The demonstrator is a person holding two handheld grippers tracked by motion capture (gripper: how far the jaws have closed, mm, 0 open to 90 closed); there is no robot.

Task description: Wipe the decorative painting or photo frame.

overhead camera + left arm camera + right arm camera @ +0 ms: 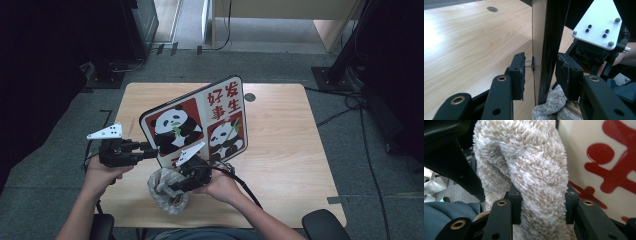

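A board (200,120) printed with pandas and red characters stands tilted on the wooden table (285,140). My left gripper (150,149) is at its lower left edge. In the left gripper view the board's edge (549,37) runs between the jaws of the left gripper (544,67); the right pad (567,72) lies against its black back, and a gap separates the left pad (519,75) from its face. My right gripper (172,189) is shut on a fluffy beige cloth (172,204), just below the board. The cloth (534,157) bulges up between the right gripper's (540,195) jaws, next to the board's printed face (604,145).
A round cable hole (250,97) sits near the table's far edge, behind the board. The right half of the tabletop is bare wood. Cables (345,107) lie on the grey floor at the right. A chair armrest (325,225) stands at the near right corner.
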